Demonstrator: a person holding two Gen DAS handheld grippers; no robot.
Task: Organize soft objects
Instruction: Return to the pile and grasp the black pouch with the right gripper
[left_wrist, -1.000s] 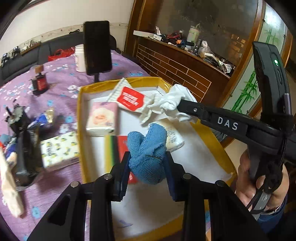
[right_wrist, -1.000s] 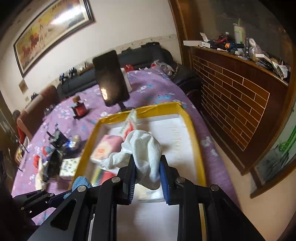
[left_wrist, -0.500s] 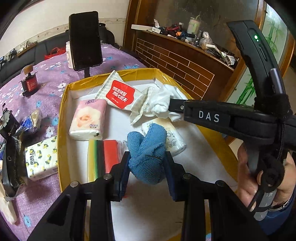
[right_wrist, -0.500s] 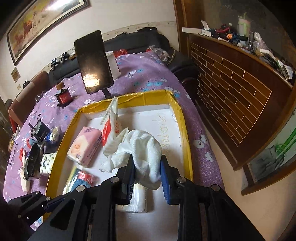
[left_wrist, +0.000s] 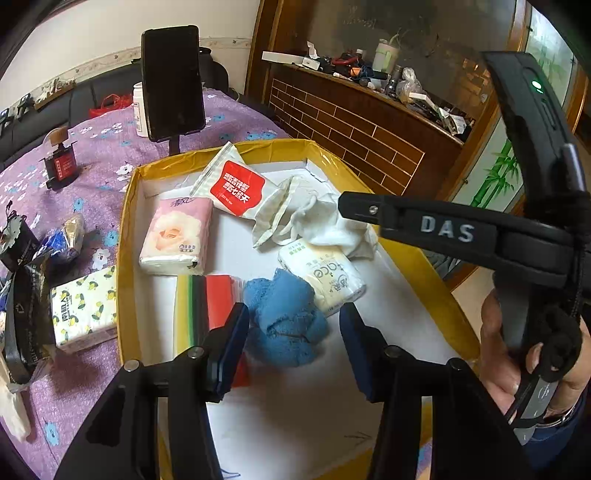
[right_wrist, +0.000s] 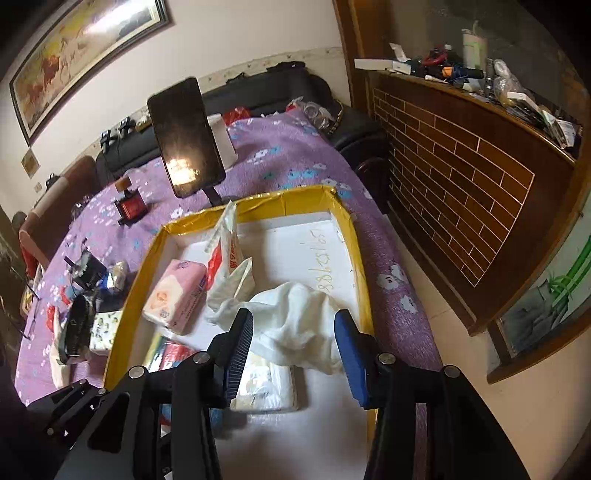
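Cloths lie in the yellow tray (left_wrist: 125, 236) on the purple bench (left_wrist: 96, 147): the blue cloth (left_wrist: 284, 317) sits between the left tool's (left_wrist: 293, 341) opening jaws, apparently clear of both pads. The white cloth (right_wrist: 295, 325) lies between the right tool's (right_wrist: 293, 350) opening jaws, draped partly over a tissue pack (right_wrist: 266, 387), and looks released too.

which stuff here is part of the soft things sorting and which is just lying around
Part of the job: blue cloth, white cloth, pink tissue pack, red-label pack, yellow-rimmed tray; both grippers' jaws are opening.

Just lying about: phone on stand, white bottle, counter clutter.
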